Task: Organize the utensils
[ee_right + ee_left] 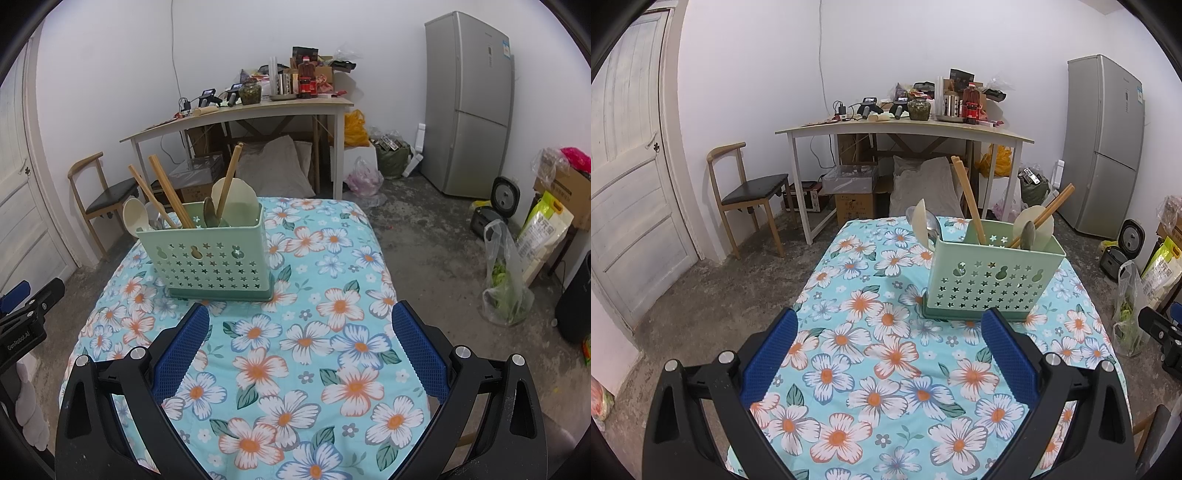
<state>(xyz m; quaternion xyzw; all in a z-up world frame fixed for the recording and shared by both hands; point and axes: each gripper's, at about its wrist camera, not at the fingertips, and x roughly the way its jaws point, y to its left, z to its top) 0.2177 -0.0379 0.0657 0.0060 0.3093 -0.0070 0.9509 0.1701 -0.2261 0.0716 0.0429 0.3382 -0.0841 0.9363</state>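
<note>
— Since the chopsticks (171, 197) and spoons (925, 225) all stand in the green holder (991, 275), is anything left?
— Seemingly not; no loose utensil shows on the floral surface (295, 350). The holder sits toward its far edge.
— And the hands?
— Left gripper (888, 354) and right gripper (301, 349): fingers apart, empty.

Cloth (295, 350) bare up front — only the utensil holder (212, 254) stands ahead.
</note>
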